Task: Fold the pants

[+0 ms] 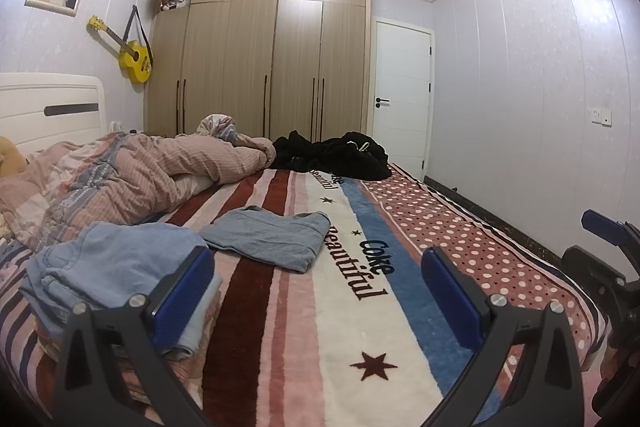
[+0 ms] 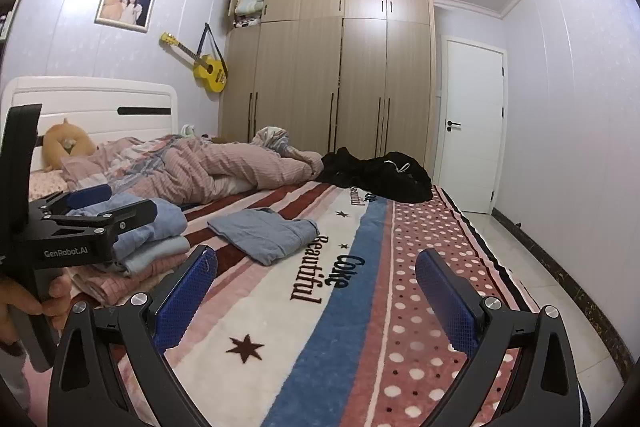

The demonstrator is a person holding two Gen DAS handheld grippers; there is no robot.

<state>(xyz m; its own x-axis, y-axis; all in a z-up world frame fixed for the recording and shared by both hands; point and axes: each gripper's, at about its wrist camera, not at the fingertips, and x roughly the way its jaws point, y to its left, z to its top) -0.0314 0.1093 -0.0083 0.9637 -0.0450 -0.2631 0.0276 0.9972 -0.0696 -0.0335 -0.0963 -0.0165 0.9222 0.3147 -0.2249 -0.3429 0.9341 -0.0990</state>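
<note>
A pair of light blue pants [image 1: 268,239] [image 2: 266,233] lies folded flat on the striped blanket [image 1: 340,327] in the middle of the bed. My left gripper [image 1: 316,255] is open and hovers in front of them, holding nothing. In the right wrist view the left gripper [image 2: 120,201] hangs over a pile of blue clothes, gripped by a hand [image 2: 52,299]. My right gripper [image 2: 316,255] is also open and empty, low over the blanket, to the right of and short of the pants. It also shows at the right edge of the left wrist view [image 1: 588,239].
A stack of light blue clothes [image 1: 108,267] [image 2: 156,227] sits at the left on the bed. A rumpled pink quilt [image 1: 152,171] lies behind it. A heap of black clothes [image 1: 336,155] [image 2: 380,175] lies at the far end. The bed's right edge [image 2: 500,267] drops to a tiled floor.
</note>
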